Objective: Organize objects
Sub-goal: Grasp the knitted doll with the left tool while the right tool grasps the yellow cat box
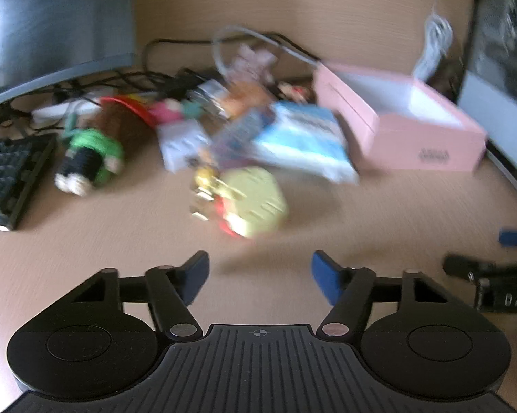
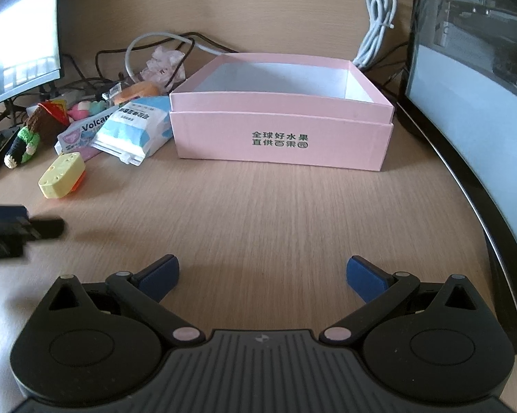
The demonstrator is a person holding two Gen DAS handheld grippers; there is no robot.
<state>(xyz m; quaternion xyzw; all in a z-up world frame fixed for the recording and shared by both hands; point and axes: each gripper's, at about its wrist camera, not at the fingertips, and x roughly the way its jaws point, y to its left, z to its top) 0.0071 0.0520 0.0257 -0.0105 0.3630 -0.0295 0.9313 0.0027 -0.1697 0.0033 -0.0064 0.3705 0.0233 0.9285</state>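
An open pink box (image 2: 282, 134) stands on the wooden desk, straight ahead of my right gripper (image 2: 261, 275), which is open and empty. The box also shows at the right in the left wrist view (image 1: 413, 130). Left of the box lies a pile of small items: a yellow cheese-shaped toy (image 2: 62, 175) (image 1: 255, 199), a blue-and-white tissue pack (image 2: 134, 130) (image 1: 303, 137), a green-and-black crocheted doll (image 2: 22, 146) (image 1: 89, 158) and a "Volcano" packet (image 2: 82, 130). My left gripper (image 1: 260, 273) is open and empty, just short of the yellow toy. The left wrist view is blurred.
A keyboard (image 1: 7, 179) lies at the far left. Monitors stand at the left (image 2: 17, 27) and right (image 2: 472, 86). Black cables (image 2: 86, 79) and a coiled white cable (image 2: 377, 17) lie behind the pile. The other gripper's tip (image 2: 20, 227) shows at the left edge.
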